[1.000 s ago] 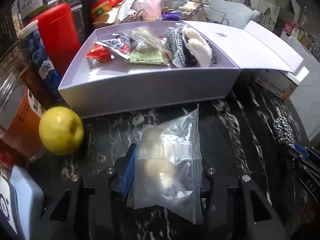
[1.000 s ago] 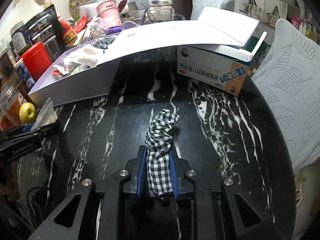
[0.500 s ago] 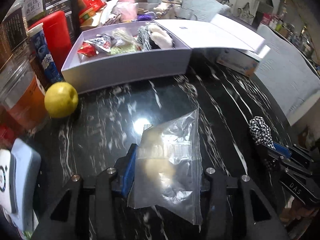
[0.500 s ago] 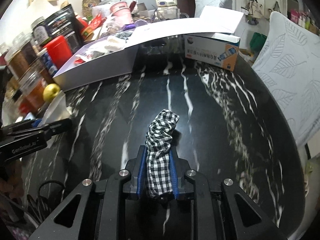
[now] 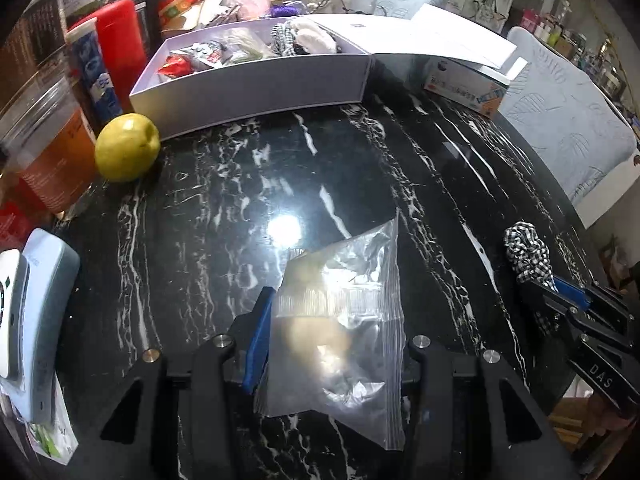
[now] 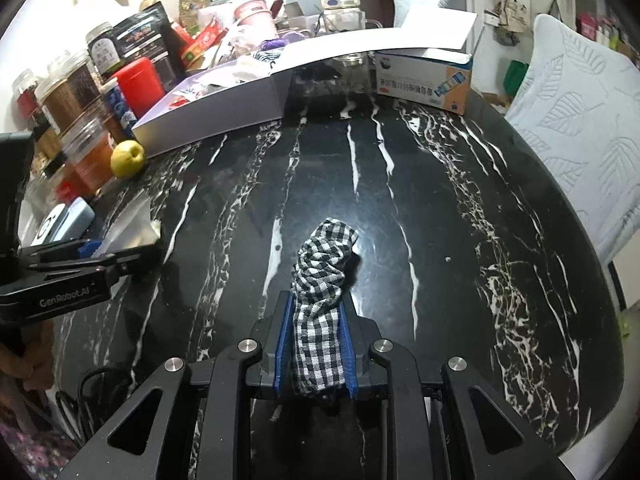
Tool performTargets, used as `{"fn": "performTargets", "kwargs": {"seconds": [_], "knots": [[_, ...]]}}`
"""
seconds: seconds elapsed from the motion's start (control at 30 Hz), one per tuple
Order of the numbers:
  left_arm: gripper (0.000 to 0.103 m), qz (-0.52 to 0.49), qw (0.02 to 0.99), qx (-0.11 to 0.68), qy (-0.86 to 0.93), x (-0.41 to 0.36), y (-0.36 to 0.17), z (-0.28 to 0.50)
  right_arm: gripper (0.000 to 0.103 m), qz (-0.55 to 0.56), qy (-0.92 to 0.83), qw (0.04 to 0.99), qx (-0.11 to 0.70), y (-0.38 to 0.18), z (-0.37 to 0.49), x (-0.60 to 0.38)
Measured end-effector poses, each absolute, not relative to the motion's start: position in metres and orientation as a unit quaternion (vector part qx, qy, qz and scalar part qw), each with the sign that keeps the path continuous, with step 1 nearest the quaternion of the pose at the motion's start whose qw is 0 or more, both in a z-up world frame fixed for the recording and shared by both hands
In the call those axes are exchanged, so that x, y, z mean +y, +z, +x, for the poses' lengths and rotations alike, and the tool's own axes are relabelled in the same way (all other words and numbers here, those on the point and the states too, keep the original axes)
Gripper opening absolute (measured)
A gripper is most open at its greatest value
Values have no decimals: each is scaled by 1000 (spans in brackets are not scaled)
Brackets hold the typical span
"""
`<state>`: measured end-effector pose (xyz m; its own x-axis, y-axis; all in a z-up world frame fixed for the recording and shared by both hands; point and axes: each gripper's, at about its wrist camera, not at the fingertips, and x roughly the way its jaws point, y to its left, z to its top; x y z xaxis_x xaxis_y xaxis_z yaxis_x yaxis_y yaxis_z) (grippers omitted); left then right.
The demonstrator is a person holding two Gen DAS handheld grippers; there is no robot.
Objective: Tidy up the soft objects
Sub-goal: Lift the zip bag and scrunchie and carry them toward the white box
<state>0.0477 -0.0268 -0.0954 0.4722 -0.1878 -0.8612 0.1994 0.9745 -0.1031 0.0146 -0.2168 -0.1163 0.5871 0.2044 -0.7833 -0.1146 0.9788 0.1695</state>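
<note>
My left gripper point(image 5: 332, 320) is shut on a clear zip bag point(image 5: 340, 320) with something pale and soft inside, held above the black marble table point(image 5: 224, 200). My right gripper point(image 6: 314, 328) is shut on a black-and-white checked cloth point(image 6: 320, 280), which sticks out past the blue pads. That cloth point(image 5: 528, 252) and the right gripper point(image 5: 568, 300) also show at the right of the left wrist view. The left gripper point(image 6: 100, 260) with the bag point(image 6: 128, 232) appears at the left of the right wrist view. At the table's far side stands an open lilac box point(image 5: 256, 84) holding several soft items.
A yellow apple point(image 5: 127, 148) lies by the box's left corner, next to jars point(image 5: 44, 148) and a red canister point(image 5: 124, 44). A medicine carton point(image 6: 424, 80) sits under the box lid point(image 6: 380, 44). A white-blue device point(image 5: 32, 320) rests at the left. A cushioned chair point(image 6: 580, 120) borders the right.
Both grippers have drawn back from the box toward the near side of the table, each still holding its item. The box and apple now look farther away.
</note>
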Motion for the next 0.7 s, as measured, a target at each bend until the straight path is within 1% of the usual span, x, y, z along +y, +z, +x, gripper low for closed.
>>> {"fn": "performTargets", "kwargs": {"seconds": [0.13,0.23,0.63,0.67,0.7], "knots": [[46,19,862,496,-102,-28,-97,48,25,43,85,892,442,-117,16,-215],[46,35,864,493,-98,-31,-97,47,30,35,81,894,440,-117,18,-212],[47,30,871,482,-89,-29,-98,46,30,1,64,902,427,-119,12,-204],[47,28,872,481,-88,-29,-98,46,29,-1,63,903,425,-120,11,-204],[47,28,872,481,-88,-29,-98,46,26,-3,62,904,423,-120,10,-204]]}}
